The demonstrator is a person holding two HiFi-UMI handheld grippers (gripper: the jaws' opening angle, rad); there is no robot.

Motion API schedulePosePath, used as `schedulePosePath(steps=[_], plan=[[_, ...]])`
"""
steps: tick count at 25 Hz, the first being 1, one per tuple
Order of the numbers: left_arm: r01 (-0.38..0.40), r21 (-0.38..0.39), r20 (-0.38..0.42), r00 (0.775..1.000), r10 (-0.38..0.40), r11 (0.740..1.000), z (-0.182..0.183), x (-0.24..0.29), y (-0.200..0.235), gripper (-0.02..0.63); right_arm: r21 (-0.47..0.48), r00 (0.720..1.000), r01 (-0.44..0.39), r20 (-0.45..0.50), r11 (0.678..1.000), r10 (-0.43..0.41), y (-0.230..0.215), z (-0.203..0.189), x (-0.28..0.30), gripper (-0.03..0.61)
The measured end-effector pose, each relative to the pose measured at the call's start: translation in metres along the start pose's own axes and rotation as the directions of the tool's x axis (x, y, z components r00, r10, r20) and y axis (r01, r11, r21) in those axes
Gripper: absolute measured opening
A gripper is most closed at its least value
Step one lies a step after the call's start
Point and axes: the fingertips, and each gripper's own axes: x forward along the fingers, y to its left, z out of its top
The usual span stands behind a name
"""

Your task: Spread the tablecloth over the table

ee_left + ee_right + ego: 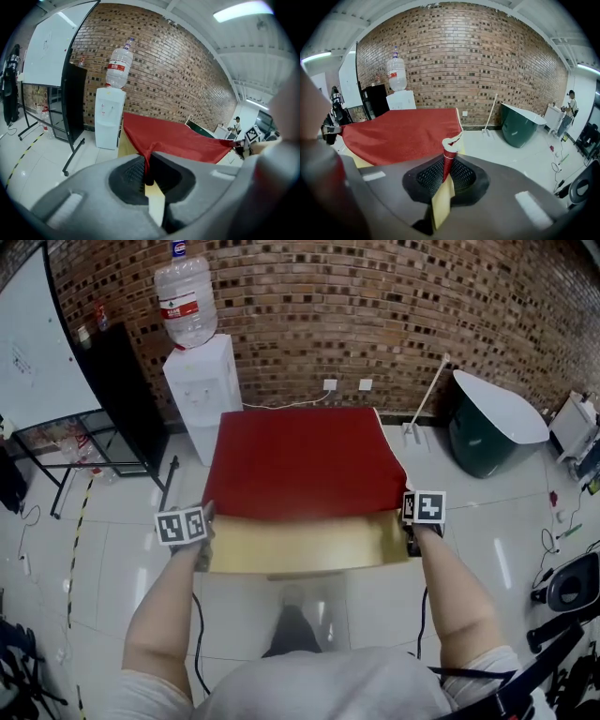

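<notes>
Closest in, a grey-shirted torso (328, 685) with both bare forearms (169, 610) stretched forward, one gripper in each hand. Beyond, brick wall (375, 306) across the whole back and pale tiled floor (469, 521) below.

Centre of the head view: red tablecloth (305, 460) lying flat over most of the table (300, 547), its near edge pulled straight between the two grippers. Leaves a tan strip of tabletop bare on the near side.

Whiteboard (33, 343) and black panel (122, 395) at far left, dark green tub (492, 427) at far right. White water dispenser (206, 390) just behind the table's far-left corner, with an upturned bottle (187, 296) on top.

At the left gripper (148, 174), jaws closed tight on the tablecloth's near-left corner, red fabric bunched between the pads and a pale underside trailing out behind. At the right gripper (446, 172), jaws likewise pinched together on the near-right corner, with a small twisted tuft of fabric standing above them.
</notes>
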Motion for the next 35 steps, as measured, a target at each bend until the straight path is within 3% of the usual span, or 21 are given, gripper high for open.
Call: schedulePosePath(steps=[17, 21, 35], plan=[[-0.005, -0.052, -0.089, 0.996, 0.000, 0.999, -0.093, -0.026, -0.003, 0.008, 0.003, 0.996, 0.021, -0.081, 1.000, -0.021, -0.004, -0.091, -0.014, 0.012], [-0.009, -0.077, -0.099, 0.995, 0.002, 0.997, -0.110, -0.035, 0.000, 0.008, 0.031, 0.998, 0.023, -0.063, 0.999, -0.021, 0.000, -0.102, -0.024, 0.012], [0.003, -0.117, -0.084, 0.996, -0.013, 0.993, -0.139, -0.046, -0.007, 0.012, 0.070, 0.997, 0.013, -0.075, 0.997, -0.008, -0.010, -0.142, -0.025, 0.018]])
